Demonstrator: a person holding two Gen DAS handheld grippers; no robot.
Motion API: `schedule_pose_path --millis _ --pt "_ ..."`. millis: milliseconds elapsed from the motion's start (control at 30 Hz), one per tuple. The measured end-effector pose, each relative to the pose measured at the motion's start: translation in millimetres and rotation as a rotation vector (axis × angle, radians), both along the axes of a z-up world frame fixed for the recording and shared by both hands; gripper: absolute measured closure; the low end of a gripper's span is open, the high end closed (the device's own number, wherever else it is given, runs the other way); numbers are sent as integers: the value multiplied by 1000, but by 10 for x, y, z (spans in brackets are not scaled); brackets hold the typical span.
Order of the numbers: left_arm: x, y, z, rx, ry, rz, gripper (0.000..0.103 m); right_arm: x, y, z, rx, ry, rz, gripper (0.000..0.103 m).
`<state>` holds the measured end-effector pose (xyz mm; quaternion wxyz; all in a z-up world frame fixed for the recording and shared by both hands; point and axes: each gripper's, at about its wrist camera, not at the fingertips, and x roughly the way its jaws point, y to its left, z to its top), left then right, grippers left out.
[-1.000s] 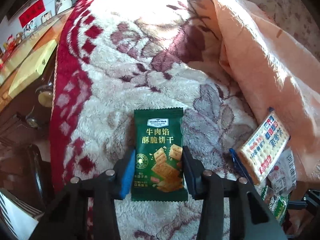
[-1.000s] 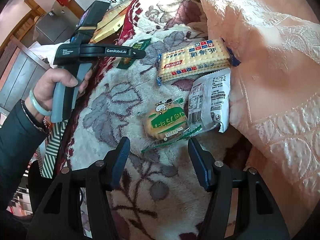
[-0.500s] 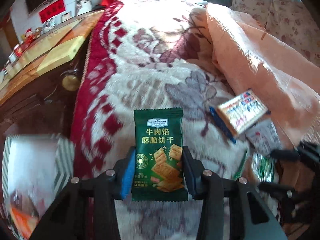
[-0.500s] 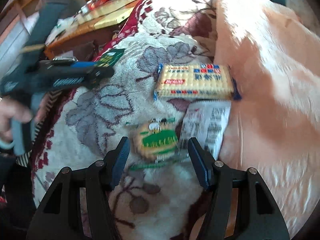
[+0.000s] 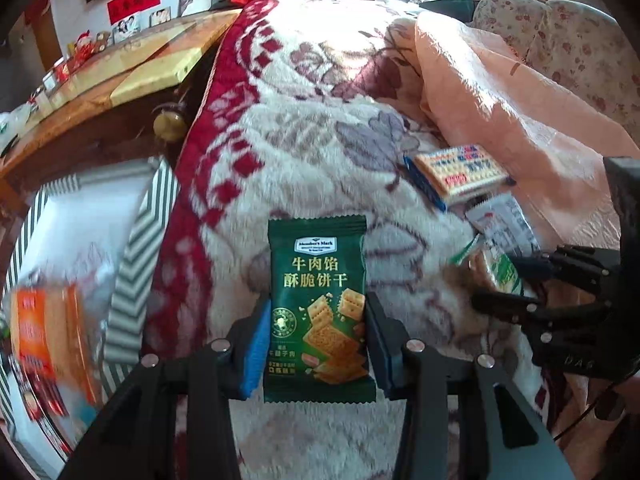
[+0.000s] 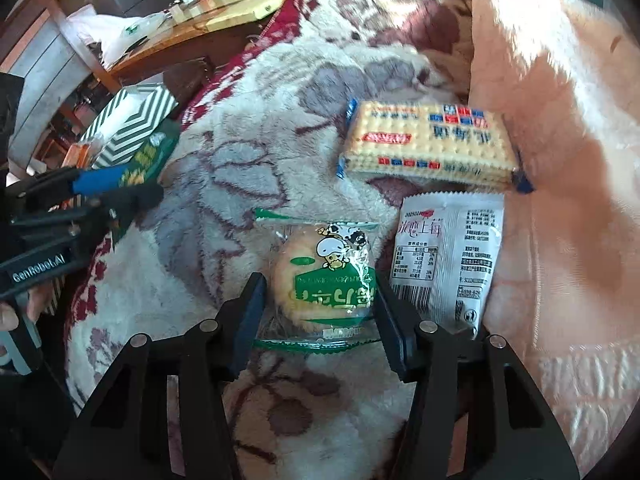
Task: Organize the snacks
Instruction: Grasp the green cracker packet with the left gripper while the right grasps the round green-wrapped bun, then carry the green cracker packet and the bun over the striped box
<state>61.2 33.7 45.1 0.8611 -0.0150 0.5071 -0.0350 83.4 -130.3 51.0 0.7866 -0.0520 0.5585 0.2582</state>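
Your striped box at the left is smeared, its orange packets unreadable. The round biscuit pack hides partly behind your right gripper, whose fingertips you can't see.

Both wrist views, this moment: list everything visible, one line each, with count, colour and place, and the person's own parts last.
green cracker packet: 1, dark green, clamped in the left gripper.
round biscuit packet: 1, clear with green label, on the blanket between the right gripper's fingers.
long cracker pack: 1, yellow with blue ends, on the blanket by the quilt.
white sachet: 1, white, right of the round biscuit packet.
blanket: 1, cream and dark red, covering the bed.
quilt: 1, peach, at the right.
striped box: 1, green and white, beside the bed.
orange packet: 1, orange, blurred, in the striped box.
wooden table: 1, brown, back left.
left gripper: 1, black.
right gripper: 1, black, jaws have just been closing.
hand: 1, on the left gripper's handle.
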Motion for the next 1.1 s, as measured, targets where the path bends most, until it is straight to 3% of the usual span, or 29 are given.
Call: schedule_pose_path --millis 667,1100 --pt "-485 172 182 88 -69 70 57 -437 212 244 31 -43 29 55" --pt "-733 537 342 88 -107 154 57 -571 558 440 87 -56 82 55"
